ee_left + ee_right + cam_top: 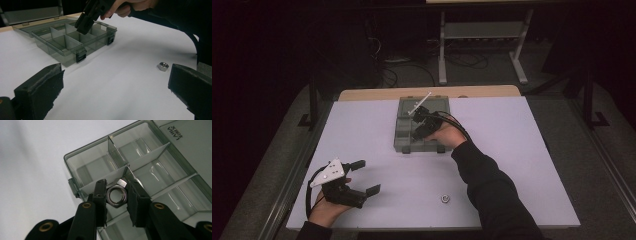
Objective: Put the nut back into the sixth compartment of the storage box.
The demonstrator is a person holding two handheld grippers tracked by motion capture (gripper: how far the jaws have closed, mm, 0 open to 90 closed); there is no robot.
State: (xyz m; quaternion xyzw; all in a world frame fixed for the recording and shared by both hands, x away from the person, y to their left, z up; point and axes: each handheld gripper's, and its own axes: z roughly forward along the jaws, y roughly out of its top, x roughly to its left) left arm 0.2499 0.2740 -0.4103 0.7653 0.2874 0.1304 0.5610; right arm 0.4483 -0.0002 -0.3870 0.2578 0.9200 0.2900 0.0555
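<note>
place: lab/workshop | cues: white worktable [512,150]; floor cables [412,67]; metal stand [482,45]; dark surroundings

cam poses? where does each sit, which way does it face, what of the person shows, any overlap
High view: above the person's side, facing forward-down at table; both forearms, both grippers.
Left gripper view: on open left gripper, facing compartment box, right gripper, loose nut.
Right gripper view: on right gripper, looking into the box, held nut.
Shared: the box.
</note>
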